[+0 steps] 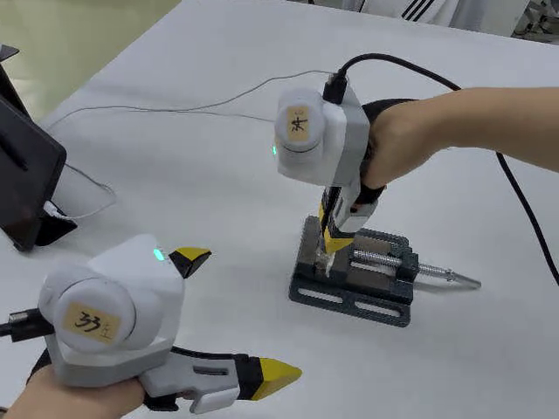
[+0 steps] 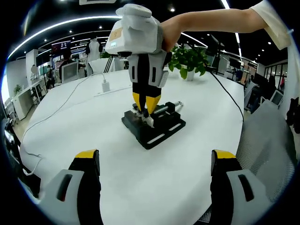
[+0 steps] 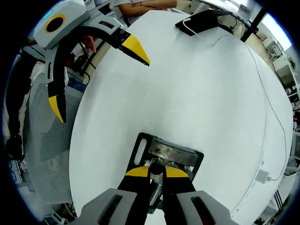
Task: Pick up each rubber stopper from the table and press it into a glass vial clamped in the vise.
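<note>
You are at the pressing step. Your right gripper (image 1: 334, 237) points straight down into the vise (image 1: 349, 295), and its claw is pressed together on a small dark stopper (image 3: 157, 166). In the right gripper view the stopper sits between the two yellow tips, directly over the gap of the vise. So the stopper is off the table (image 1: 218, 175) and at the vise. I cannot tell if it is seated or not, because the vial is under the tips and I cannot make it out clearly.

Your left gripper (image 1: 234, 316) hangs low over the table, near you and well apart from the vise. Its claw is spread wide, with nothing in it.

For the next move, I judge that you need a straight push downward, along the axis of the vial, without tilting. Glass is hard and brittle, and a sideways force could crack it or shift it in the clamp. Rubber gives a little and grips, so open the claw only when the stopper sits firm.

The stopper looks round, matte and black. The vise is dark metal, with a flat slotted base and a bright threaded screw (image 1: 384, 259) that ends in a thin shiny rod. The table is white, smooth and flat.
</note>
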A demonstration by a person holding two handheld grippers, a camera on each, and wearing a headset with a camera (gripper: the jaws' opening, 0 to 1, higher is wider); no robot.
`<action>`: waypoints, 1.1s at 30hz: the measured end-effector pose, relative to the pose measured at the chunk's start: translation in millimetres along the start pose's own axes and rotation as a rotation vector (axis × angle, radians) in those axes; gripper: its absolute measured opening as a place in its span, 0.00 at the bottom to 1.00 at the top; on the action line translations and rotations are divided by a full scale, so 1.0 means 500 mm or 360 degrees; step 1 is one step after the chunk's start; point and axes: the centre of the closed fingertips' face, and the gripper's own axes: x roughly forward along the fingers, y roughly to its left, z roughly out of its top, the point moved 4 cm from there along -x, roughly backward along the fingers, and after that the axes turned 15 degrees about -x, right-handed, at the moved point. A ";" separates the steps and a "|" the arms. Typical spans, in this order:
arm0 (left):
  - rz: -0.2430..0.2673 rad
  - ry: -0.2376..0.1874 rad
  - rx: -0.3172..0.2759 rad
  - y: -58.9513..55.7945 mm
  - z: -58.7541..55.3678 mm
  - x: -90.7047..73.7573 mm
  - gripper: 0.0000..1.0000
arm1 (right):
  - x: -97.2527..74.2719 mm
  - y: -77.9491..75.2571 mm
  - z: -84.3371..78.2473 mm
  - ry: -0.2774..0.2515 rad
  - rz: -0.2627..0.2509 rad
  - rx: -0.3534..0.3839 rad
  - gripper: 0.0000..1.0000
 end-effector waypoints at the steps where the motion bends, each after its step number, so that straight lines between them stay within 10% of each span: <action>1: 0.0002 -0.0004 -0.0005 0.000 0.001 0.000 0.98 | 0.000 0.001 0.001 0.0011 0.0000 0.0030 0.03; 33: -0.0003 0.0000 -0.0002 0.000 0.006 -0.002 0.98 | -0.001 0.004 -0.010 -0.0065 -0.0067 -0.0161 0.07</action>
